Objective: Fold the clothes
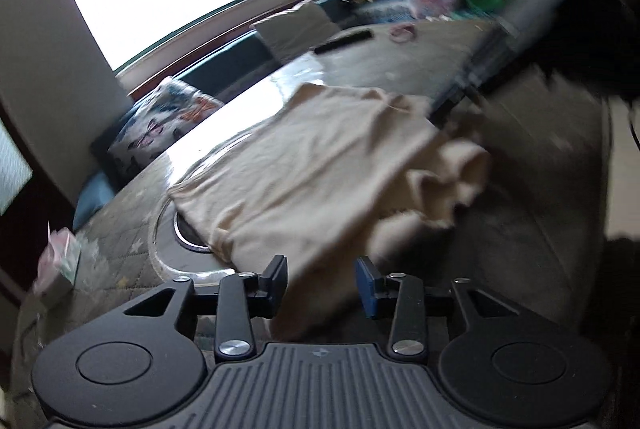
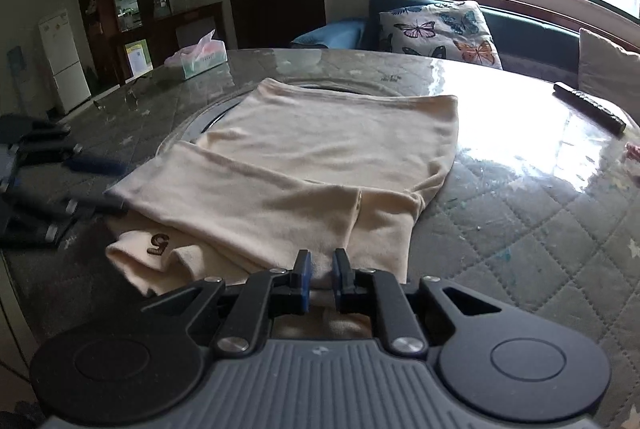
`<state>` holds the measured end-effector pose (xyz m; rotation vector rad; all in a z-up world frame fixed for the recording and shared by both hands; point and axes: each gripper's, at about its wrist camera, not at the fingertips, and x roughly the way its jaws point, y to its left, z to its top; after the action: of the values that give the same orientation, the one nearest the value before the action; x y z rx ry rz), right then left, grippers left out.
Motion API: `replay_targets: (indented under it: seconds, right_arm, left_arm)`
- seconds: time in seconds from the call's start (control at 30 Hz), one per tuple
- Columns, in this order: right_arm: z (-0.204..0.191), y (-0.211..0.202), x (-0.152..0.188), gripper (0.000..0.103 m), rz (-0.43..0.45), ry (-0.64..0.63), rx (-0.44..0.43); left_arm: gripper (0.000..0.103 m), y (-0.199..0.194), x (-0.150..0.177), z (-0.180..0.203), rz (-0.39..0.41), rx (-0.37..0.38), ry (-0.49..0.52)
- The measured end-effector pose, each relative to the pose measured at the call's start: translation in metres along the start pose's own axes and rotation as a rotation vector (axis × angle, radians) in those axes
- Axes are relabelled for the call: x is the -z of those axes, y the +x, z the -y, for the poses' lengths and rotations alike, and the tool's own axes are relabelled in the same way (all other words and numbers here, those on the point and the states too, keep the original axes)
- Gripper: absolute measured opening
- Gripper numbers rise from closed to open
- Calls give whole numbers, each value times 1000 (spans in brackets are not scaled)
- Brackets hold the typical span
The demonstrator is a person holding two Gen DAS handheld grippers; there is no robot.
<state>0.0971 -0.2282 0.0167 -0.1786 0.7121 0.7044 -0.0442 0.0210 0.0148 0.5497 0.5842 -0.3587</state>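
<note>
A cream garment (image 2: 320,149) lies partly folded on the round table, with a dark "5" mark (image 2: 158,243) on its near left flap. My right gripper (image 2: 321,269) is shut on the garment's near edge, and cloth is pinched between its blue pads. My left gripper (image 1: 322,277) stands open, with a fold of the garment (image 1: 304,165) lying loose between its fingers. The right wrist view shows the left gripper (image 2: 104,185) blurred at the garment's left corner. In the left wrist view the right gripper (image 1: 452,97) is a dark blur at the cloth's far side.
The table has a quilted cover under glass (image 2: 520,229) and a round turntable rim (image 2: 192,125) beneath the garment. A tissue box (image 2: 200,59) stands at the far left and a black remote (image 2: 588,105) at the right. A butterfly cushion (image 2: 440,29) rests on the sofa behind.
</note>
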Motion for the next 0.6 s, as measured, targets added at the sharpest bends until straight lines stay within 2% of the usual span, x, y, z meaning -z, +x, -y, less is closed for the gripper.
replay_targets:
  seconds: [0.1, 0.17, 0.2, 0.37, 0.43, 0.5, 0.6]
  right_arm:
    - [-2, -10, -1, 13, 13, -22, 5]
    - [-5, -15, -1, 30, 17, -42, 17]
    - [-6, -18, 0, 35, 18, -53, 22]
    - [-11, -30, 6, 42, 11, -117, 45]
    - [-13, -34, 9, 43, 8, -142, 49]
    - [-15, -37, 12, 53, 0, -171, 50]
    - [-23, -39, 19, 56, -12, -250, 42]
  left_arm:
    - [47, 0, 1, 15, 4, 4, 44]
    - [47, 4, -1, 20, 16, 13, 50]
    - [47, 7, -3, 24, 27, 13, 54]
    - [46, 18, -6, 36, 60, 12, 83]
    - [34, 21, -7, 35, 66, 12, 75]
    - [17, 22, -10, 31, 68, 17, 44]
    - [12, 18, -16, 19, 88, 28, -11]
